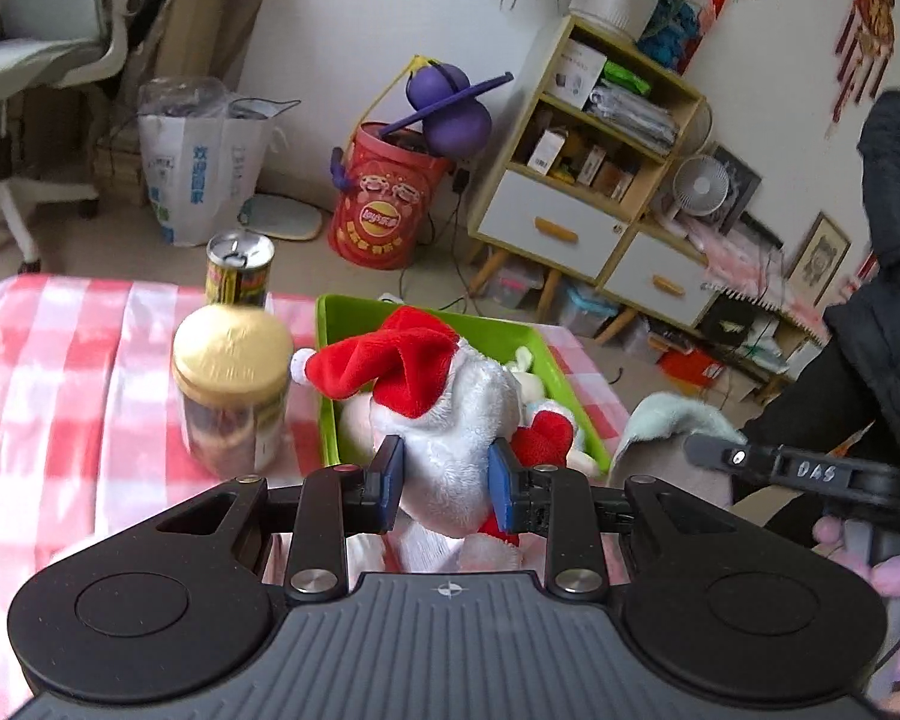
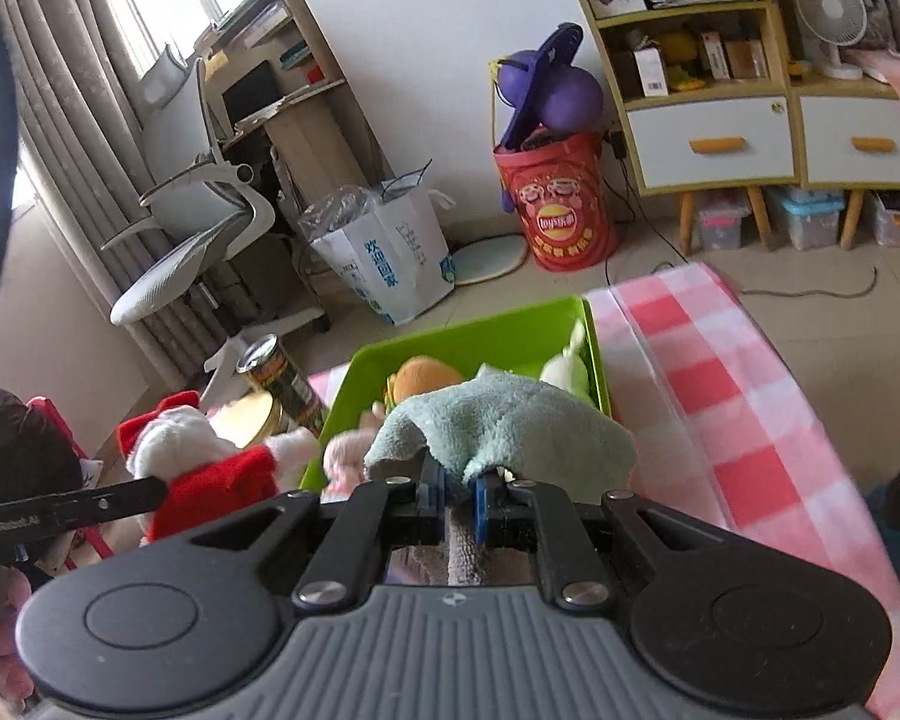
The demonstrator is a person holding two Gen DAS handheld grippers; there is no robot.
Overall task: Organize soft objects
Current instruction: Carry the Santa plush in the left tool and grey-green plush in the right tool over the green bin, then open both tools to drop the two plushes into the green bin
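Plush Santa (image 1: 450,420), fluffy white with a red felt hat, sits pinched in the left gripper (image 1: 447,483) before the green bin (image 1: 354,312). Right gripper (image 2: 455,498) is clamped tight on a nubby mint towel (image 2: 510,426) near that bin.

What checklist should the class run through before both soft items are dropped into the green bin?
1. Left gripper jaws clamp the Santa plush: ok.
2. Right gripper jaws pinch the pale green cloth: ok.
3. Green bin sits ahead of both grippers: ok.
4. Bare space left in the bin: ok; its far end shows bare floor.
5. Gold-lidded jar and can stand outside the bin, close to its left wall: ok, but mind them.
6. Whether the plush will land upright: cannot tell.
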